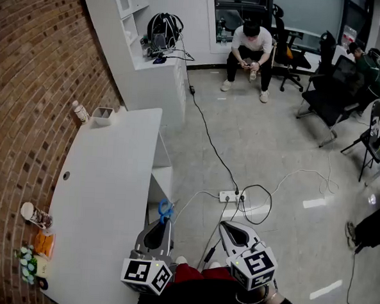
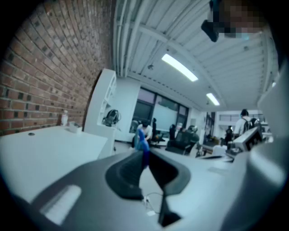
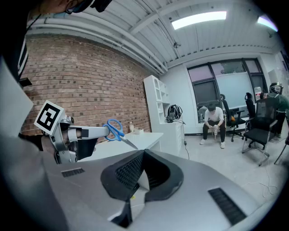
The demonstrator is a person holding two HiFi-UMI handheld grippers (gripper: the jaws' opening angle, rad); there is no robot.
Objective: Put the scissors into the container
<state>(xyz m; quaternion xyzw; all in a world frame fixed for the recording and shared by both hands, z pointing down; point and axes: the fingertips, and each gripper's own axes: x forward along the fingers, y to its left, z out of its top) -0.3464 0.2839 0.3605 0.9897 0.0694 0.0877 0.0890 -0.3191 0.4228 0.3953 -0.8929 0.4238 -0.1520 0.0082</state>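
Pinching blue-handled metal scissors (image 1: pixel 165 210) in the left hand-held gripper (image 1: pixel 166 222), gripping at the handle end. Per the right gripper view, leaving the blue loops showing just past the jaw tips and the blades pointing away, tilting down. Holding the scissors in the air just off the right edge of the long white desk (image 1: pixel 104 188), toward its near end, not touching the top. Keeping the right hand-held gripper (image 1: pixel 224 227) pressed together on nothing, hovering beside the left one over the grey floor (image 1: pixel 267 153). Seeing the small white open-top container (image 1: pixel 103 115) sitting at the desk's far edge, just beside a small bottle (image 1: pixel 81 112) at the far left corner, well apart from the scissors.
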